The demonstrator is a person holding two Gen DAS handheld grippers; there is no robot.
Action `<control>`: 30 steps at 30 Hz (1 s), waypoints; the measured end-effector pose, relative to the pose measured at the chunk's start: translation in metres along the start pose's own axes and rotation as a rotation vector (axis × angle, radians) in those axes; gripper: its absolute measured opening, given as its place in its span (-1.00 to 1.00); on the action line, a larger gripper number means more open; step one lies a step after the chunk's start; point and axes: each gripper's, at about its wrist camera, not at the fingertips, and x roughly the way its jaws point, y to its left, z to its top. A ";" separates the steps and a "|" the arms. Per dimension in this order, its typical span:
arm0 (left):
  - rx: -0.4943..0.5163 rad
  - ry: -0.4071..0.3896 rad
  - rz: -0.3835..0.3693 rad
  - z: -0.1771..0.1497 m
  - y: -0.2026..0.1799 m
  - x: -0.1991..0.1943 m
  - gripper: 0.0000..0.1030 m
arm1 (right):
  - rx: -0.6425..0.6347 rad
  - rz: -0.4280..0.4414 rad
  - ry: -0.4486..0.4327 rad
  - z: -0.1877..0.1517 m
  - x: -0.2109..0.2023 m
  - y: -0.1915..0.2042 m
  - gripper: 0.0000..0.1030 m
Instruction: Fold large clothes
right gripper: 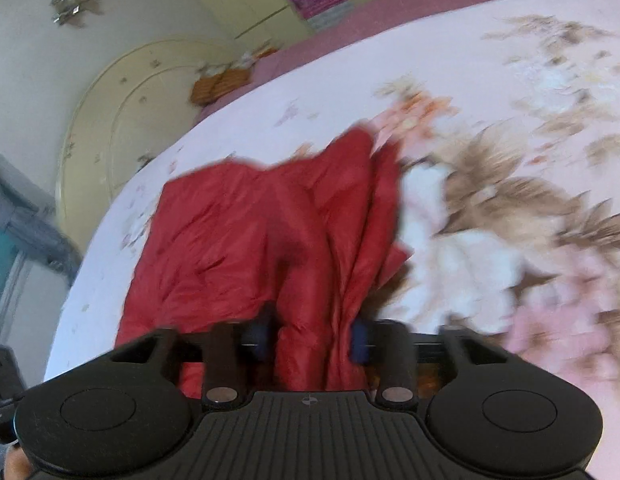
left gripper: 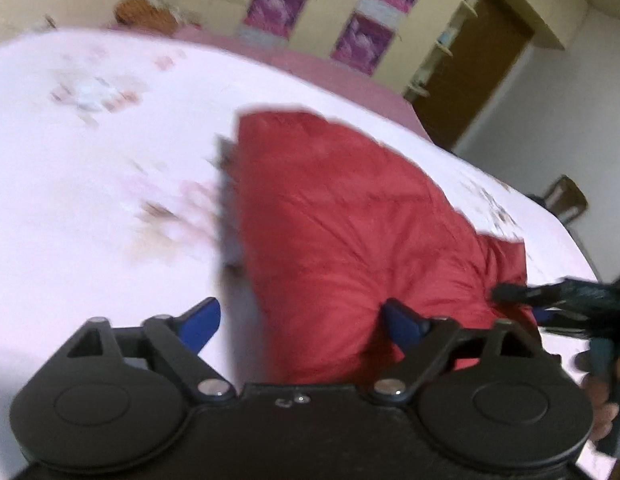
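The left gripper [left gripper: 299, 320], a black two-finger tool with blue fingertip pads [left gripper: 201, 322], is shown with its jaws spread wide and nothing held between them. One pad is seen over the pale sheet, the other [left gripper: 404, 322] over the near edge of the garment; contact with the cloth cannot be determined.

The right gripper [right gripper: 312, 338], of the same black build with blue pads [right gripper: 360, 340], is shown with its jaws drawn narrow and clamped on a bunched fold of the red padded jacket [right gripper: 245, 240]. The gathered fabric is seen rising between the two pads. In the left wrist view this gripper [left gripper: 506, 293] appears at the right edge, its tip meeting a puckered corner of the jacket, with part of the person's hand [left gripper: 604, 396] visible below it.

The red padded jacket [left gripper: 342, 224], of smooth creased fabric, is laid on the bed, partly doubled over itself, with a strip of grey lining [left gripper: 227, 184] exposed along one edge. It is spread across the pale pink floral bedsheet [left gripper: 89, 168], whose brown and pink flower print [right gripper: 510, 208] is seen just beside the garment in the right wrist view.

Beyond the bed, cream cupboard doors bearing purple posters [left gripper: 275, 8] and a brown wooden door [left gripper: 474, 64] are visible. A cream rounded headboard [right gripper: 121, 120] is seen in the right wrist view. Both views are blurred.
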 end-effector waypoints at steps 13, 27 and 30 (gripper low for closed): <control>0.120 -0.016 -0.113 0.084 -0.027 0.067 0.05 | -0.308 -0.094 -0.027 0.037 0.063 0.042 -0.62; 0.167 -0.011 -0.131 0.071 -0.030 0.050 0.05 | -0.242 -0.141 -0.093 0.030 0.037 0.031 -0.64; 0.170 -0.039 -0.161 0.050 -0.046 0.020 0.05 | -0.279 -0.046 -0.083 0.017 0.012 0.047 -0.64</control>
